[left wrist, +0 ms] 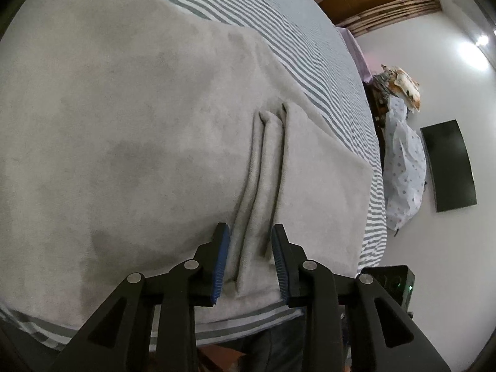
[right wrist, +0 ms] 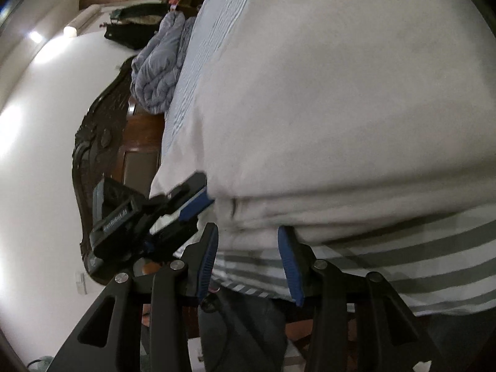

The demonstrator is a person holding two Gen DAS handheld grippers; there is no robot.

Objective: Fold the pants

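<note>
We hold our left gripper part-open, straddling a ridge at six o'clock on the soft grey fleece pants; our right gripper gapes unclamped at their edge.

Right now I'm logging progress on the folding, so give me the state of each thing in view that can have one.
pants: lying flat on the bed, raised creases near one edge.
left gripper: open, jaws astride the creases, pads not pressing.
right gripper: open at the pants' edge, nothing clamped.
striped bedsheet: spread flat under the pants.
wall screen: dark.
</note>
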